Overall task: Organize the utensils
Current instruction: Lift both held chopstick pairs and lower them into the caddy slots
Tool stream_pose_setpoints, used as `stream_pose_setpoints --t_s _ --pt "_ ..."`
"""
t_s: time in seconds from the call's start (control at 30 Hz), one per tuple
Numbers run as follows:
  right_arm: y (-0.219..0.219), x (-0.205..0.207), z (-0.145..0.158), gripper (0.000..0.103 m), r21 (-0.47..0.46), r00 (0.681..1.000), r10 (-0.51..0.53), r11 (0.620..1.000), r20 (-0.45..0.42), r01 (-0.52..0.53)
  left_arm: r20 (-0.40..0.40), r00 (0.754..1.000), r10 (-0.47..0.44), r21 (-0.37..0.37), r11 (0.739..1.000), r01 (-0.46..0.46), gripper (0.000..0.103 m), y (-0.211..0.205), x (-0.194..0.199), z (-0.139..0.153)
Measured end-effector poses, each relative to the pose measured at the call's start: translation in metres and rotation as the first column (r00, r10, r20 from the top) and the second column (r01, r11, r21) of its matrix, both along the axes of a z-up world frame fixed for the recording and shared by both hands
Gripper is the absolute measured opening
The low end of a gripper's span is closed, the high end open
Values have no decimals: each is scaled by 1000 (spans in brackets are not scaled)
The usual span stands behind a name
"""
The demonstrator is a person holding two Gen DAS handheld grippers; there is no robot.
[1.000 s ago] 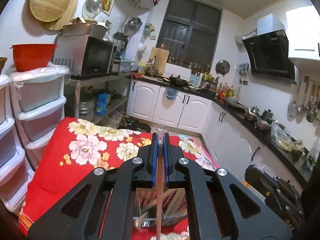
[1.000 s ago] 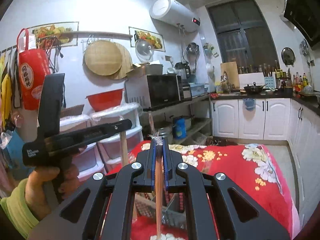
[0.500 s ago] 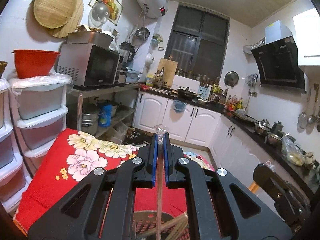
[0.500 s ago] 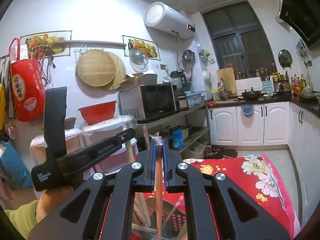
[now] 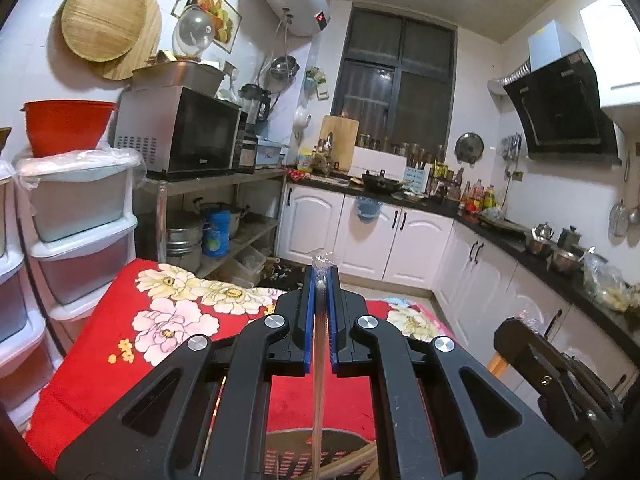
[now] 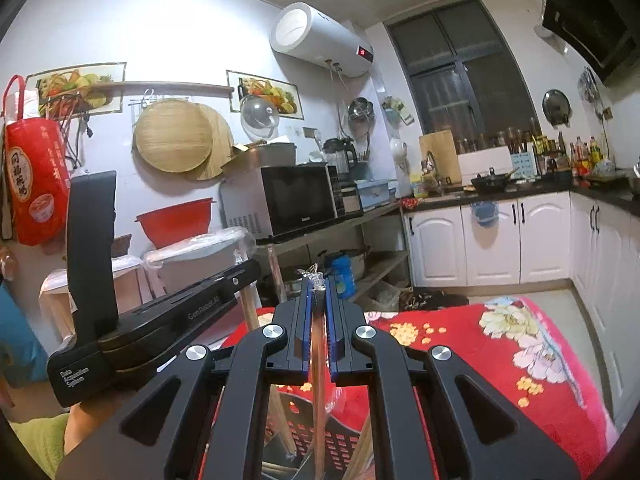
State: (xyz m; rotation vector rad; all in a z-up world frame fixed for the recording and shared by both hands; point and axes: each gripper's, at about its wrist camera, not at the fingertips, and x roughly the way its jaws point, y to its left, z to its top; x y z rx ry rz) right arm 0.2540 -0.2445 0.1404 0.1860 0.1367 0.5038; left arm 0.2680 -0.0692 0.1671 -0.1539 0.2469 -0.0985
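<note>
My left gripper [image 5: 320,280] is shut on a plastic-wrapped chopstick [image 5: 319,380] that hangs down into a perforated utensil holder [image 5: 288,456] holding several wooden chopsticks. My right gripper [image 6: 316,284] is shut on another wrapped chopstick [image 6: 318,392], standing upright above the same dark holder [image 6: 320,436]. The left gripper's body [image 6: 160,320] shows at the left of the right wrist view; the right gripper's body [image 5: 560,380] shows at the lower right of the left wrist view.
The holder stands on a table with a red floral cloth [image 5: 160,320]. Stacked plastic drawers [image 5: 76,220] and a microwave shelf [image 5: 180,140] lie to the left. White cabinets and a dark counter [image 5: 480,224] run along the back and right.
Both grippers have risen and tilted up, each still gripping its chopstick. The holder now sits lower in both views and less tablecloth shows.
</note>
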Motion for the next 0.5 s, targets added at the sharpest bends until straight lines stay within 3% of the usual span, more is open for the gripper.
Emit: stream_pose_setpoints --t_s 0.5 --pt "15 14 -35 6 -28 1000 9 1000 -19 -10 -54 999 -3 36 999 5 1 0 6 -32"
